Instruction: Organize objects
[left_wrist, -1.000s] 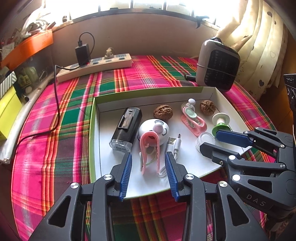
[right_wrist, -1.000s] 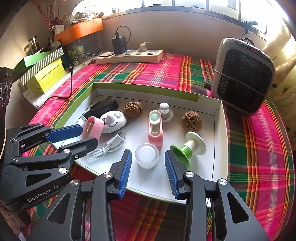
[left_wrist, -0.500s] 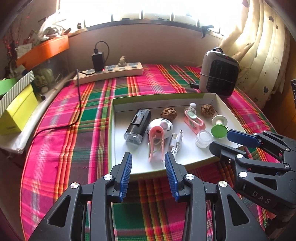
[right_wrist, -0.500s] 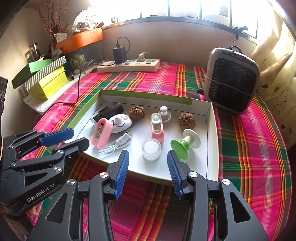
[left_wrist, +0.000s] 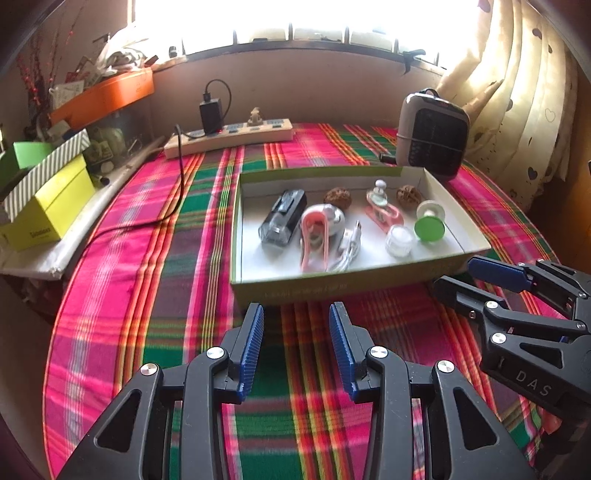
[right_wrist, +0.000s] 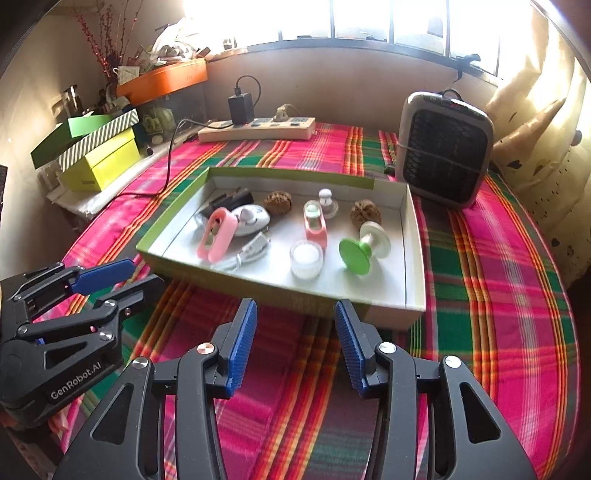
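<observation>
Left gripper (left_wrist: 295, 325): blue pads spread wide, nothing between them, hovering over the plaid cloth (left_wrist: 155, 295) just short of the tray's near wall. Ahead of it, the shallow green-edged tray (left_wrist: 343, 286) holds everything, left to right: black device (left_wrist: 282, 218), pink clip (left_wrist: 314, 236) lying over a white round gadget (left_wrist: 334, 219), white cable (left_wrist: 349, 247), a walnut (left_wrist: 338, 197) behind, second pink clip (left_wrist: 382, 210), clear cup (left_wrist: 399, 240), green-capped spool (left_wrist: 428, 225).

Right gripper (right_wrist: 293, 325): likewise wide apart, holding nothing, just before the tray's near wall (the spool's white end and a second walnut (right_wrist: 365, 213) read more plainly from this side).

The left view alone shows the tray's printed front wall; the right view shows more of the heater (right_wrist: 445, 147) standing just beyond the tray's far right corner.
</observation>
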